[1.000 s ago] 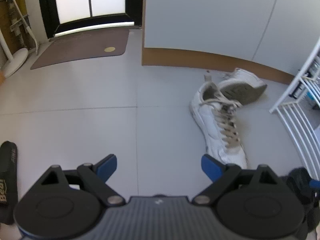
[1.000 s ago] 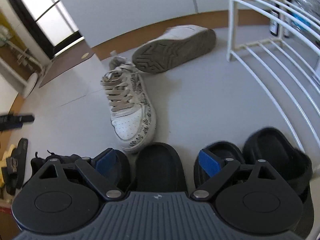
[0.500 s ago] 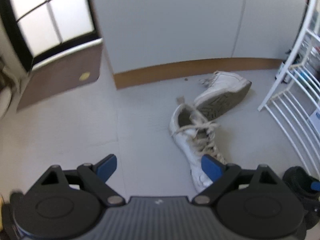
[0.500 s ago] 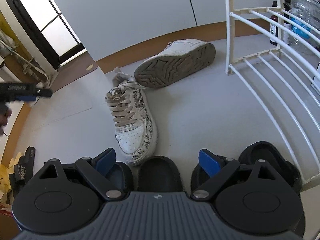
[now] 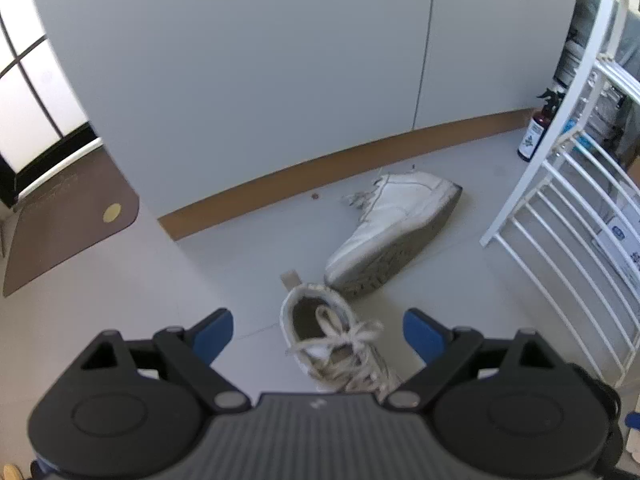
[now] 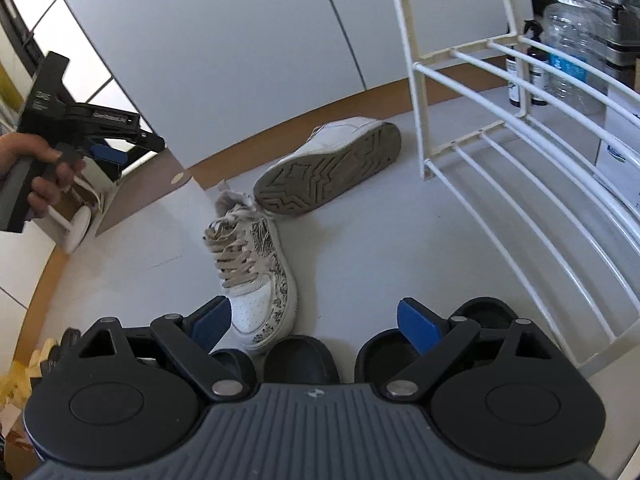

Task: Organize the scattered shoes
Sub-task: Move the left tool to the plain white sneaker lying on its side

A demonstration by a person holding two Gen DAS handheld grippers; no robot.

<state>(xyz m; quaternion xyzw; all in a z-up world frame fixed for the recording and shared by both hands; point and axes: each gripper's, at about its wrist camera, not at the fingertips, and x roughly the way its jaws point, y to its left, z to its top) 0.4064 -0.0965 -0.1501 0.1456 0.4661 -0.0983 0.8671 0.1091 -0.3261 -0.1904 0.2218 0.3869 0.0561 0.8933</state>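
The left gripper (image 5: 318,330) hangs with its fingers wide and empty above the upright sneaker (image 6: 256,276), which stands on the floor (image 6: 372,248) with its long axis from the wall toward the cameras, toe nearest the right gripper (image 6: 314,322). The second sneaker (image 6: 332,164) lies on its side near the baseboard, sole facing the cameras, toe touching the first one's heel and heel toward the white rack (image 6: 520,184). The right gripper's fingers are also wide and empty, over black slippers (image 6: 300,360) beside the rack.

No legible text in either view. Left tool (image 6: 120,152) body carries a white printed strip, too small to read. Bottles (image 6: 536,68) and box (image 5: 624,236) bear labels, characters unresolved.
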